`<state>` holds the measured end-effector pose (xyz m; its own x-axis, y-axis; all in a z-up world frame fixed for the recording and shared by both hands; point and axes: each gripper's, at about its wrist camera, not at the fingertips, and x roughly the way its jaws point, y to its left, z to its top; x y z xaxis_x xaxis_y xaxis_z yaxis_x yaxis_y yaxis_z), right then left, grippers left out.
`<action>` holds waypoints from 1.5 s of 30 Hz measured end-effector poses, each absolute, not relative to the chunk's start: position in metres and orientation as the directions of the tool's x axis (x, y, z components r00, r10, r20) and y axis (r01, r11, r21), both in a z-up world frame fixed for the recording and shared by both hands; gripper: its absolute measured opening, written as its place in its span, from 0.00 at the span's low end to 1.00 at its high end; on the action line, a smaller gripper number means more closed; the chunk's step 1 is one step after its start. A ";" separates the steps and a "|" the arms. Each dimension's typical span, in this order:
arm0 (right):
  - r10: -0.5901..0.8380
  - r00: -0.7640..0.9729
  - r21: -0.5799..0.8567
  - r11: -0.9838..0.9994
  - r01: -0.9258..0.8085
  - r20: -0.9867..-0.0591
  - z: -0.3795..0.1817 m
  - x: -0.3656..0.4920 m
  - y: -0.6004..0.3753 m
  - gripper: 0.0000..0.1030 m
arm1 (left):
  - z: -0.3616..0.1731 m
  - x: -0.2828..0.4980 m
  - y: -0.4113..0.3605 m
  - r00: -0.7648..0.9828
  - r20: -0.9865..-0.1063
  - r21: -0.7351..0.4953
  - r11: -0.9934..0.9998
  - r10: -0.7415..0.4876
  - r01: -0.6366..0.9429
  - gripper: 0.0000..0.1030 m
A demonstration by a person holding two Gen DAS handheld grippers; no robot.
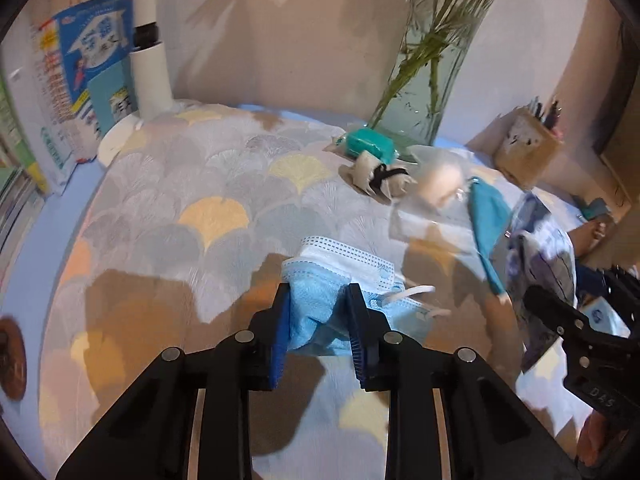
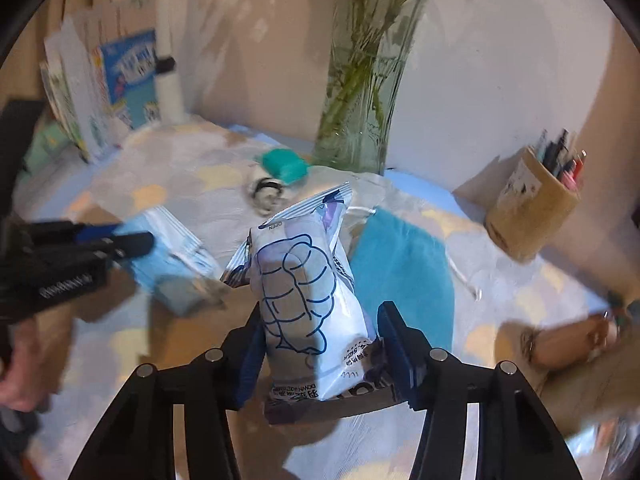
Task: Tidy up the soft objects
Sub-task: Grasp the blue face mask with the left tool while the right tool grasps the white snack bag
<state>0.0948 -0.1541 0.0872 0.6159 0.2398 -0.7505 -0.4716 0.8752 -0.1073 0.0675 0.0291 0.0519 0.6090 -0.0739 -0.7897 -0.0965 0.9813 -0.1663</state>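
A stack of light blue face masks (image 1: pixel 340 268) lies on the fan-patterned tablecloth (image 1: pixel 200 184). My left gripper (image 1: pixel 318 294) is shut on the near edge of the top mask, which bunches between the blue pads. The right wrist view shows that left gripper (image 2: pixel 136 242) from the side at the masks (image 2: pixel 172 256). My right gripper (image 2: pixel 320 320) is shut on a white packet with a blue line drawing (image 2: pixel 304 292), which stands upright between the fingers. From the left wrist view, the packet (image 1: pixel 536 264) sits at the right, with the right gripper (image 1: pixel 538 300) below it.
A teal pouch (image 2: pixel 404 272) lies behind the packet, beside a clear bag holding a beige round thing (image 1: pixel 436 184). Further back are hair ties (image 1: pixel 376 176), a teal box (image 1: pixel 370 144), a glass vase (image 1: pixel 432 92), a pen holder (image 2: pixel 532 208), a white lamp (image 1: pixel 150 72) and books (image 1: pixel 80 80).
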 end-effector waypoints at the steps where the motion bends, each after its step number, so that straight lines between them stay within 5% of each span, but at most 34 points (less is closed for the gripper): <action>1: 0.241 0.611 -0.093 0.881 -0.463 -0.754 0.091 0.087 -0.157 0.52 | 0.054 0.057 0.029 0.612 -0.787 -0.173 0.980 -0.077 -0.100 0.23; 7: 0.242 0.518 0.040 0.928 -0.370 -0.821 0.086 0.035 -0.197 0.53 | 0.045 0.027 0.026 0.599 -0.797 -0.205 0.968 -0.079 -0.145 0.23; 12: 0.251 0.481 0.121 0.951 -0.285 -0.840 0.065 0.012 -0.232 0.53 | 0.026 0.006 0.026 0.553 -0.814 -0.333 0.923 -0.178 -0.194 0.34; 21: 0.301 0.488 0.182 0.944 -0.277 -0.819 0.061 -0.005 -0.246 0.60 | 0.022 -0.053 -0.011 0.386 -0.825 -0.444 0.896 -0.413 0.010 0.38; 26: 0.339 0.471 0.212 0.929 -0.303 -0.814 0.056 -0.005 -0.247 0.64 | 0.034 -0.080 -0.039 0.356 -0.876 -0.263 0.942 -0.325 0.211 0.38; 30: 0.382 0.460 0.265 0.916 -0.300 -0.802 0.058 -0.006 -0.256 0.64 | 0.040 -0.056 -0.034 0.460 -0.872 -0.097 0.980 -0.167 0.173 0.39; 32: 0.392 0.466 0.280 0.915 -0.291 -0.793 0.061 -0.005 -0.260 0.74 | 0.031 -0.033 -0.030 0.443 -0.882 -0.096 0.980 -0.164 0.172 0.40; 34: 0.395 0.478 0.286 0.914 -0.287 -0.784 0.063 -0.005 -0.263 0.83 | 0.024 -0.018 -0.029 0.424 -0.885 -0.111 0.972 -0.192 0.207 0.50; 36: 0.393 0.477 0.284 0.915 -0.286 -0.786 0.063 -0.004 -0.262 0.83 | 0.023 -0.010 -0.030 0.422 -0.876 -0.139 0.960 -0.234 0.243 0.78; 38: 0.382 0.462 0.273 0.918 -0.287 -0.800 0.057 -0.001 -0.260 0.83 | 0.020 -0.005 -0.036 0.419 -0.877 -0.136 0.958 -0.235 0.251 0.79; 40: 0.368 0.460 0.253 0.922 -0.293 -0.808 0.053 -0.001 -0.256 0.80 | 0.018 -0.004 -0.041 0.446 -0.870 -0.101 0.961 -0.210 0.256 0.77; 41: 0.355 0.470 0.234 0.926 -0.298 -0.808 0.052 -0.003 -0.253 0.65 | 0.017 -0.004 -0.044 0.464 -0.864 -0.084 0.964 -0.196 0.251 0.76; 43: 0.332 0.477 0.194 0.929 -0.316 -0.814 0.050 -0.006 -0.250 0.55 | 0.017 -0.002 -0.048 0.494 -0.853 -0.050 0.968 -0.168 0.244 0.59; 45: 0.320 0.505 0.162 0.929 -0.332 -0.801 0.053 -0.011 -0.247 0.52 | 0.020 -0.005 -0.053 0.508 -0.842 -0.052 0.963 -0.185 0.264 0.22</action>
